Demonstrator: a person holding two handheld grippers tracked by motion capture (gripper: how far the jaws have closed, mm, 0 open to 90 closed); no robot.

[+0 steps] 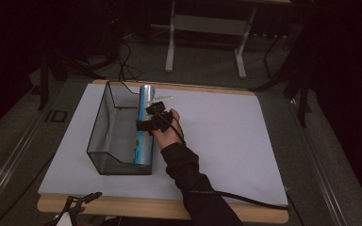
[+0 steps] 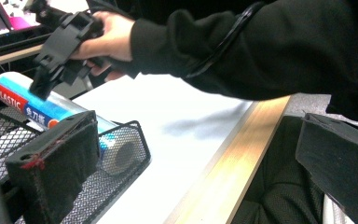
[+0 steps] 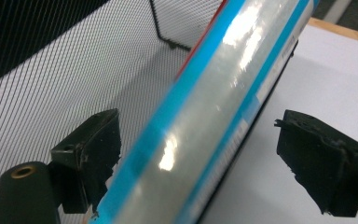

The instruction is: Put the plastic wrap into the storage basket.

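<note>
While a blue roll lies along the right rim of a mesh basket, the right gripper hovers above it, jaws apart and clear of it; the left gripper waits open at the table edge.

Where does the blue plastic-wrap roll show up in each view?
High view: roll lies along the mesh basket's right wall, under the right claw.
Left gripper view: roll at left, one end inside the basket.
Right gripper view: roll runs diagonally between the open jaws.
Shared landmark: the mesh basket.
</note>
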